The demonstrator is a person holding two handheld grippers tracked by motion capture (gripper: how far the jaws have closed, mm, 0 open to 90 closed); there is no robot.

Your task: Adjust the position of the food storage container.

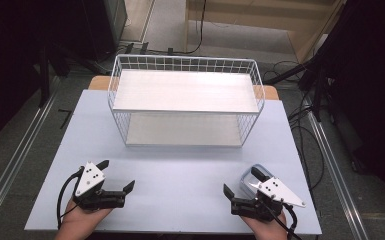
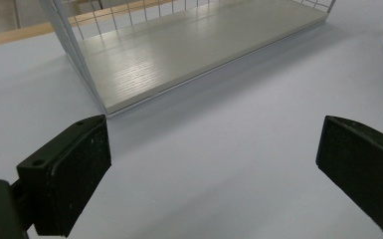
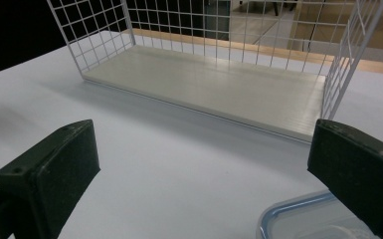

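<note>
Both grippers sitting wide open at the near table edge, nothing held.

Right gripper [image 1: 239, 182] is hovering with jaws spread wide and empty; a clear lidded container [image 3: 308, 219] with a blue rim is lying on the table [image 1: 180, 170] just beside its outer jaw, partly under it. Left gripper [image 1: 116, 175] is also gaping wide, empty, well apart from the container. The wire shelf rack [image 1: 185, 100] is standing farther back, mid-table. Risk, as a judgement: the container is sitting off-centre to the right jaws, so closing now is likely clipping its rim and shoving it toward the table edge; its smooth lid could be slipping from the pads.
</note>
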